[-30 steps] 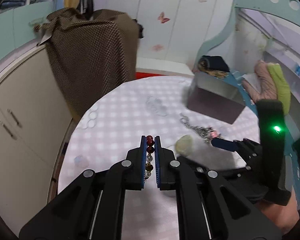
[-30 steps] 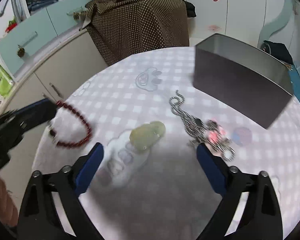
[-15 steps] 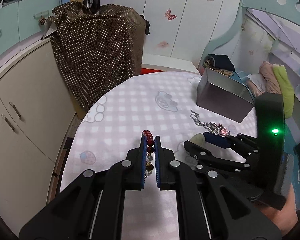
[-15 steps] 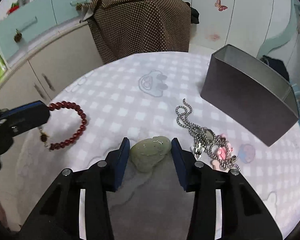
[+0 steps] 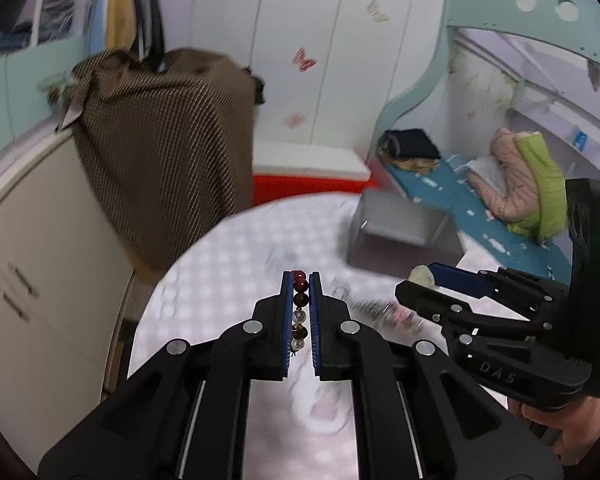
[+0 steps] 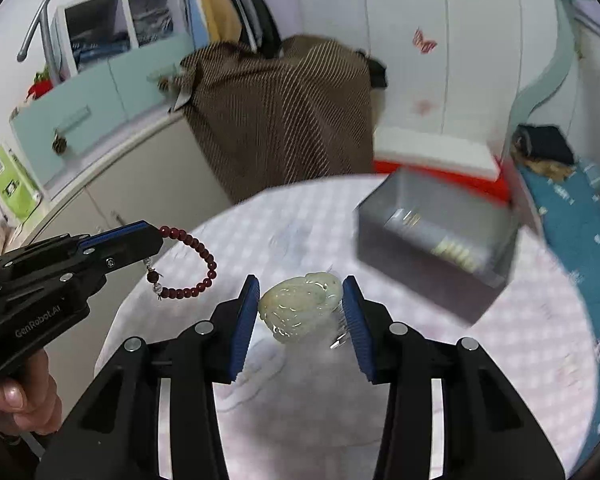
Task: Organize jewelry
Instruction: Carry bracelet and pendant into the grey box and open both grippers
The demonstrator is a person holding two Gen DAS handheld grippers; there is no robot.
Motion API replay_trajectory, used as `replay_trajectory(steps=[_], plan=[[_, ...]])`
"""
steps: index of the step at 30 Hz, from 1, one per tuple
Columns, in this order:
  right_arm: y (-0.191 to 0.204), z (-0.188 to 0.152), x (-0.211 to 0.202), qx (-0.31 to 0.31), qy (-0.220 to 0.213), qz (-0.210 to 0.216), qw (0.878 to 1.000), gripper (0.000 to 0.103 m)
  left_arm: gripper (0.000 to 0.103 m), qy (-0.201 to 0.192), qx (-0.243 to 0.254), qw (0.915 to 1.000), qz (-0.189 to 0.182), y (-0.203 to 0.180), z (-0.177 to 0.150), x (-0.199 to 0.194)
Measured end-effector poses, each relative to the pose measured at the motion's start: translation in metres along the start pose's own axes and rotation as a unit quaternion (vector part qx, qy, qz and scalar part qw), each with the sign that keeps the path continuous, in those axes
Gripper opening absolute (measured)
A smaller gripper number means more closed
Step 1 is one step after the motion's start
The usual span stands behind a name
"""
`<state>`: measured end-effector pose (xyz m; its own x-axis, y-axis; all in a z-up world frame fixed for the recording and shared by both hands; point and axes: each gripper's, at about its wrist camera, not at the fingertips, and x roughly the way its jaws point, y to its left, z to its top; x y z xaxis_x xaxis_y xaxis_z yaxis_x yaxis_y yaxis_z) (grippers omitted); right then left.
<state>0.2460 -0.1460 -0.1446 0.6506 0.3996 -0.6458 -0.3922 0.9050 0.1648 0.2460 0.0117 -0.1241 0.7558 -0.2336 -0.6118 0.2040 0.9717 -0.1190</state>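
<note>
My left gripper (image 5: 300, 280) is shut on a dark red bead bracelet (image 5: 299, 304), held above the round table; in the right wrist view the bracelet (image 6: 192, 264) hangs from the left gripper (image 6: 156, 236). My right gripper (image 6: 300, 300) is shut on a pale green jade pendant (image 6: 300, 304), lifted off the table; it also shows in the left wrist view (image 5: 420, 274). A grey metal box (image 6: 436, 236) stands open at the far right of the table, with something pale inside. A silver chain necklace (image 5: 380, 312) lies blurred on the cloth.
The round table (image 6: 520, 360) has a pink checked cloth. A brown dotted cloth (image 6: 284, 112) covers something behind it. Cream cabinets (image 5: 40, 260) stand at left, and a blue bed (image 5: 480, 208) lies at right.
The right gripper closed on the jade pendant and lifted it off the table. Both grippers rose and moved toward the grey box. The left gripper kept the bracelet.
</note>
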Motion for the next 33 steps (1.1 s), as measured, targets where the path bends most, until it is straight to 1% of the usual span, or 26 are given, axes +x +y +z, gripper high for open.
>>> replay_trajectory(steps=[3, 6, 12, 16, 21, 27, 33], plan=[[-0.017, 0.016, -0.013, 0.001, -0.020, -0.020, 1.000, 0.040, 0.008, -0.024, 0.020, 0.9994, -0.017, -0.019, 0.027, -0.004], [-0.034, 0.030, -0.023, 0.005, -0.035, -0.040, 0.999, 0.040, 0.008, -0.037, 0.028, 0.9983, -0.036, -0.032, 0.050, -0.003], [-0.064, 0.053, -0.031, 0.012, -0.050, -0.066, 0.996, 0.040, 0.008, -0.042, 0.040, 0.9953, -0.078, -0.058, 0.096, 0.017], [-0.079, 0.061, -0.029, 0.016, -0.047, -0.075, 0.996, 0.040, 0.008, -0.032, 0.047, 0.9938, -0.096, -0.072, 0.115, 0.036], [-0.097, 0.065, -0.019, 0.029, -0.033, -0.081, 0.996, 0.040, 0.008, -0.017, 0.061, 0.9927, -0.103, -0.092, 0.131, 0.065], [-0.113, 0.063, -0.004, 0.038, -0.012, -0.082, 0.996, 0.040, 0.008, 0.006, 0.069, 0.9919, -0.106, -0.104, 0.131, 0.095], [-0.121, 0.063, 0.012, 0.049, 0.008, -0.075, 0.996, 0.041, 0.008, 0.028, 0.070, 0.9917, -0.104, -0.106, 0.132, 0.117]])
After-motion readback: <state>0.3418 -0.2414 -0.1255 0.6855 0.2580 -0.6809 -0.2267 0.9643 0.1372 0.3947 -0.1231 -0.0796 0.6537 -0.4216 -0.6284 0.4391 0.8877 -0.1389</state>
